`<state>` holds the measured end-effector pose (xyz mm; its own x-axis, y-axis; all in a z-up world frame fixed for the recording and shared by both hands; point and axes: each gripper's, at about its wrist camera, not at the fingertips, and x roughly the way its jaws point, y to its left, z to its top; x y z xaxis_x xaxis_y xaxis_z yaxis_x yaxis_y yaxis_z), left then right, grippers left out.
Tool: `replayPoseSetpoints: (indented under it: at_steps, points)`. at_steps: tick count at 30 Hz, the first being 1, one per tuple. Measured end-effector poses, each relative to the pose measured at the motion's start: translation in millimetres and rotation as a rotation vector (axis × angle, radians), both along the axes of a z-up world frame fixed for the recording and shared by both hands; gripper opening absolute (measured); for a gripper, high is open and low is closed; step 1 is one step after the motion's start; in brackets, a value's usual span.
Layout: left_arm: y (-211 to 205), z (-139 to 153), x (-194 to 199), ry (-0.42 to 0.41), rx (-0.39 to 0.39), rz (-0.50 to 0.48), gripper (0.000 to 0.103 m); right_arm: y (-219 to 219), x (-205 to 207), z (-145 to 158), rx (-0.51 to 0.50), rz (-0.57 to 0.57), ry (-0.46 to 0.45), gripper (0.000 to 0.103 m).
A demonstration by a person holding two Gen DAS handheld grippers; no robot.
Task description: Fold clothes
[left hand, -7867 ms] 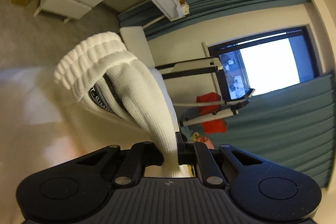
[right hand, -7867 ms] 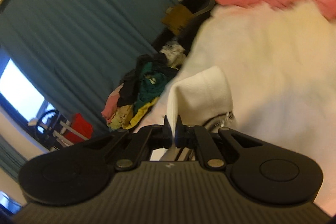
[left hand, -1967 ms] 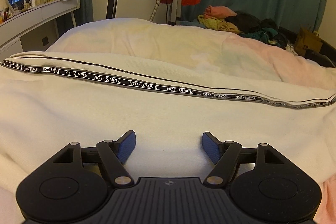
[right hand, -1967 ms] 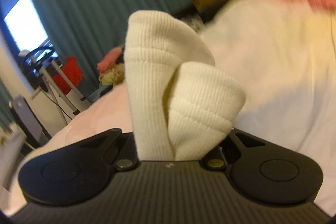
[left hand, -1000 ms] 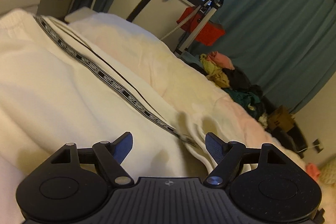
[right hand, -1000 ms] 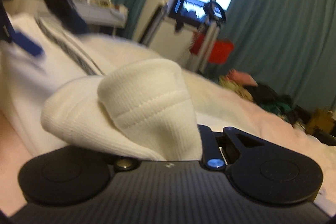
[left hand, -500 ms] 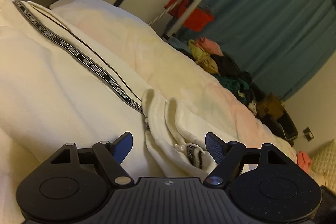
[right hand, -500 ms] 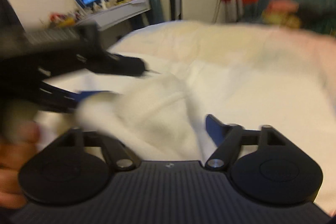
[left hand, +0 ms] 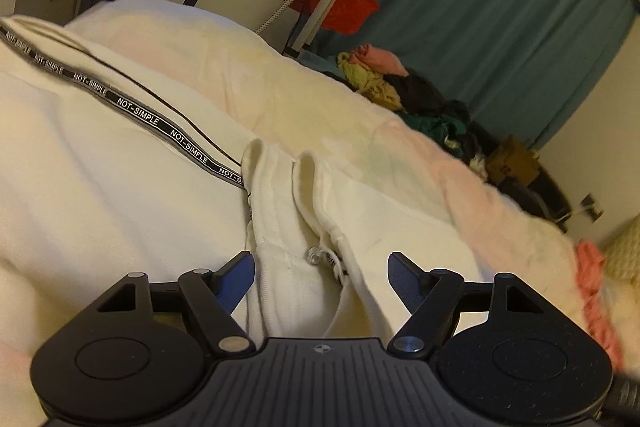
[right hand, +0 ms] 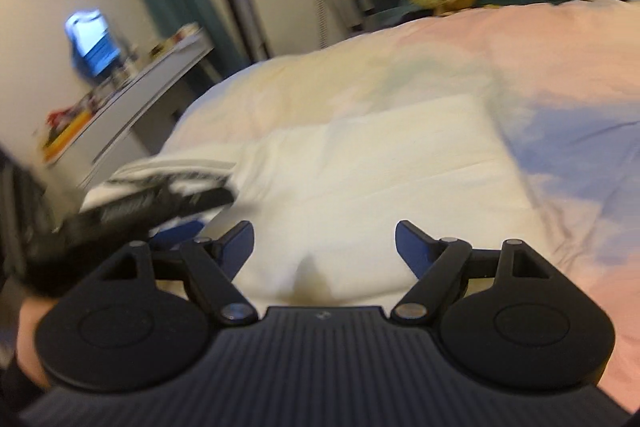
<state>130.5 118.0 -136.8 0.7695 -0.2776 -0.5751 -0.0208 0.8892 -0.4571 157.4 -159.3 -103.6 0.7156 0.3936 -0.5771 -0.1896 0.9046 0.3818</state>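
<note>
Clearly legible along the cream garment (left hand: 100, 187) is a black tape (left hand: 136, 113) printed again and again with "NOT-SIMPLE" in white capitals; it runs diagonally from the upper left of the left wrist view down to the folded-over ribbed cuffs (left hand: 280, 211). No other writing can be read in either view.

The garment lies spread on the bed (left hand: 256, 75), with its cuffs doubled back just ahead of the left gripper (left hand: 320, 269). That gripper's jaws stand apart and are closing slightly — the cuffs and a small clear drawstring stopper (left hand: 314, 254) sit between the blue pads (left hand: 236, 273), which do not press on the cloth.

The right wrist view, blurred, shows what the left does not: the left gripper itself as a dark smear (right hand: 120, 215) at the left edge over the garment's striped edge (right hand: 176, 171), a hand (right hand: 28, 339) at the lower left, and a cluttered white shelf (right hand: 132, 99) with a mirror (right hand: 90, 41). The right gripper (right hand: 324, 243) is released, jaws wide, nothing between them, above pale cloth.

Both views share the teal curtain (left hand: 500, 7), the red item (left hand: 336, 7) on a metal stand, and a heap of mixed clothes (left hand: 420, 99) beyond the bed. Only the left view catches the pink fabric (left hand: 592, 283) at the far right.
</note>
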Motion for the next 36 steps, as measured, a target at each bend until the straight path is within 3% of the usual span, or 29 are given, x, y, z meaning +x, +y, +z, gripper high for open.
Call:
replayPoseSetpoints:
  at_steps: [4,9,13,15,21,22,25,30,33,36]
  points:
    - [-4.8,-0.9,-3.0,-0.011,0.048,0.028,0.066,-0.4,18.4,-28.2,-0.093,-0.079,0.073,0.079]
    - [3.5,14.5,-23.0,-0.064,-0.004,0.06,0.065,5.6,21.1,-39.9,-0.113,-0.084,0.101,0.079]
    - [-5.0,26.9,-38.8,-0.103,0.007,-0.017,0.055,7.6,18.2,-39.2,-0.112,-0.085,0.097,0.079]
    - [-14.9,29.5,-44.5,-0.11,0.018,-0.078,0.055,5.9,18.0,-38.3,-0.105,-0.089,0.101,0.079]
    - [-50.0,12.6,-38.3,-0.067,0.15,-0.156,0.049,4.1,22.3,-39.1,-0.078,-0.11,0.108,0.079]
    - [-51.4,8.7,-36.1,-0.054,0.164,-0.147,0.044,4.0,22.5,-39.3,-0.077,-0.111,0.108,0.079]
    - [-50.6,1.9,-31.2,-0.018,0.167,-0.131,0.005,4.4,22.9,-39.4,-0.077,-0.113,0.107,0.079]
    - [-46.7,6.6,-37.8,-0.03,0.156,-0.111,0.005,6.3,23.1,-39.7,-0.082,-0.113,0.103,0.079]
    - [-36.6,9.3,-45.3,-0.015,0.088,-0.104,0.007,6.5,22.8,-39.8,-0.081,-0.115,0.103,0.079]
    - [-22.6,16.1,-49.4,0.029,0.045,-0.106,0.019,3.6,22.5,-39.6,-0.069,-0.118,0.107,0.079]
